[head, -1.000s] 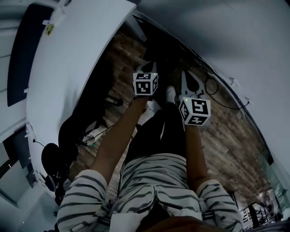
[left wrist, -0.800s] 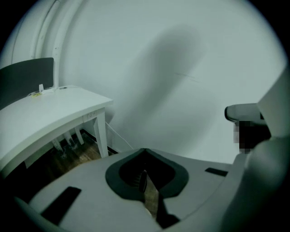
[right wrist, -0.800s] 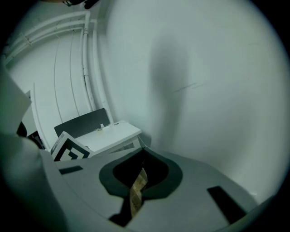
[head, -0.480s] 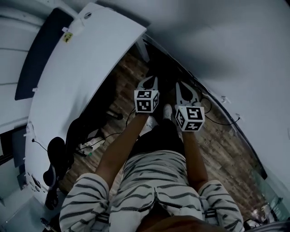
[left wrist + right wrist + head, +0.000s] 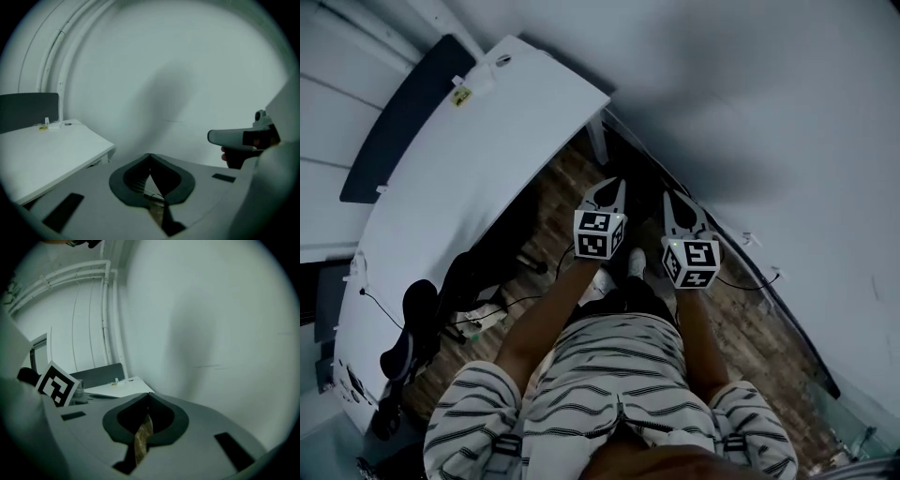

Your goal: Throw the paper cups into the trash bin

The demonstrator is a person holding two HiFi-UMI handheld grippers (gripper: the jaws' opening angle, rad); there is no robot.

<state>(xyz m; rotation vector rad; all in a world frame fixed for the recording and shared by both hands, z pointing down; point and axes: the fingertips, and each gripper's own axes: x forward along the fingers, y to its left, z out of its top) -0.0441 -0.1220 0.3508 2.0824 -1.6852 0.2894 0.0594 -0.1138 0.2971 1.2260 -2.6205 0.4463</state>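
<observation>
Desk: at left we see a white rectangular desk top (image 5: 441, 187), with no cup on it.
Left gripper: the left gripper (image 5: 149, 158) is clenched on nothing, its tips meeting.
Right gripper: the right gripper (image 5: 147, 397) is also closed and empty, above the brown wooden floor (image 5: 558, 178).
Paper cups: the paper cups appear in none of our views, and neither does the trash bin.
Handling: we judge the cups to be light, thin-walled and easily crushed. We advise a gentle pinch across the wall just under the stiffer rim.

Your 3 views are dim and grey-blue, lit flatly. A soft, broad shadow lies across the pale wall (image 5: 173, 93). The left gripper view and right gripper view bulge, and their round edges darken to black.
</observation>
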